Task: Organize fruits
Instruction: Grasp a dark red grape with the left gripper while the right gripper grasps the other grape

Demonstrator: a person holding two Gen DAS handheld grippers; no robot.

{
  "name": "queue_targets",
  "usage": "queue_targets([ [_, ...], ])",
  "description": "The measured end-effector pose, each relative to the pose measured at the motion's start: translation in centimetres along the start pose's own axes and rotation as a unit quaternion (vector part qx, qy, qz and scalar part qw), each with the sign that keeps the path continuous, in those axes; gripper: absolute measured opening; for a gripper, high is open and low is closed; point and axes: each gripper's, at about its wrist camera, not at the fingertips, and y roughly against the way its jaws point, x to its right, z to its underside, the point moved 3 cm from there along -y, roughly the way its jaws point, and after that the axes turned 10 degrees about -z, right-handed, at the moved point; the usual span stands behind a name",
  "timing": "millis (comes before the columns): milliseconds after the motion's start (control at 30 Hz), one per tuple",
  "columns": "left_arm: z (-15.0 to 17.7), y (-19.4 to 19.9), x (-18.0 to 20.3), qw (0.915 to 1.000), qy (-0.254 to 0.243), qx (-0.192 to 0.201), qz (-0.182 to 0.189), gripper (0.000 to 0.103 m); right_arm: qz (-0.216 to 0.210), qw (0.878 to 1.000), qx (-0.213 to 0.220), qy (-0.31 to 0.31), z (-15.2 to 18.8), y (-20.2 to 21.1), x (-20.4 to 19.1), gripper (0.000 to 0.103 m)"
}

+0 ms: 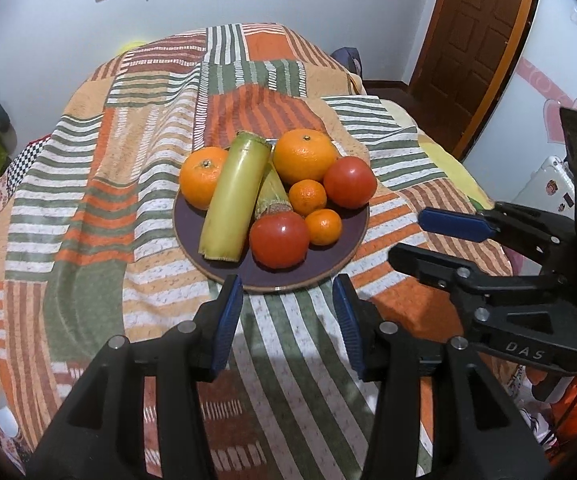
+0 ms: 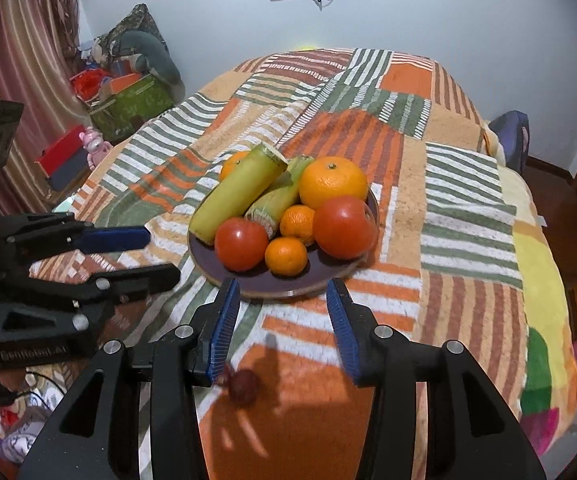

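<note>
A dark purple plate (image 1: 328, 264) on a striped bedspread holds two sugarcane pieces (image 1: 234, 196), two big oranges (image 1: 304, 156), two small mandarins (image 1: 322, 227) and two tomatoes (image 1: 279, 239). The plate (image 2: 320, 270) shows in the right wrist view too, with a tomato (image 2: 241, 244) at its front. My left gripper (image 1: 288, 292) is open and empty just short of the plate's near rim. My right gripper (image 2: 282, 296) is open and empty, also just short of the rim. Each gripper shows in the other's view: the right one (image 1: 412, 236), the left one (image 2: 156, 254).
A small dark red fruit (image 2: 243, 386) lies on the bedspread (image 2: 468, 216) between my right fingers, near the camera. Boxes and a stuffed toy (image 2: 136, 80) sit left of the bed. A wooden door (image 1: 476, 40) stands at the right.
</note>
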Motion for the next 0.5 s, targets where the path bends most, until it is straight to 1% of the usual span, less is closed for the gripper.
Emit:
queue_targets([
  [100, 0.7, 0.6, 0.1, 1.0000, 0.006, -0.003, -0.002, 0.047, 0.002, 1.000, -0.006, -0.001, 1.0, 0.4, -0.3, 0.042],
  [167, 1.3, 0.8, 0.1, 0.9999, 0.007, -0.005, -0.008, 0.052, 0.001, 1.000, -0.012, -0.001, 1.9, 0.6, -0.6, 0.042],
  [200, 1.5, 0.9, 0.2, 0.9999, 0.008, -0.005, -0.011, 0.053, 0.000, 1.000, -0.015, -0.001, 2.3, 0.6, -0.7, 0.042],
  [300, 2.4, 0.9, 0.4, 0.9997, 0.010, -0.014, -0.017, 0.053, -0.008, 1.000, -0.027, -0.002, 3.4, 0.4, -0.9, 0.042],
  [500, 3.6, 0.5, 0.6, 0.9992, 0.022, -0.029, -0.014, 0.053, -0.018, 0.999, -0.043, -0.002, 4.6, -0.7, -1.1, 0.042],
])
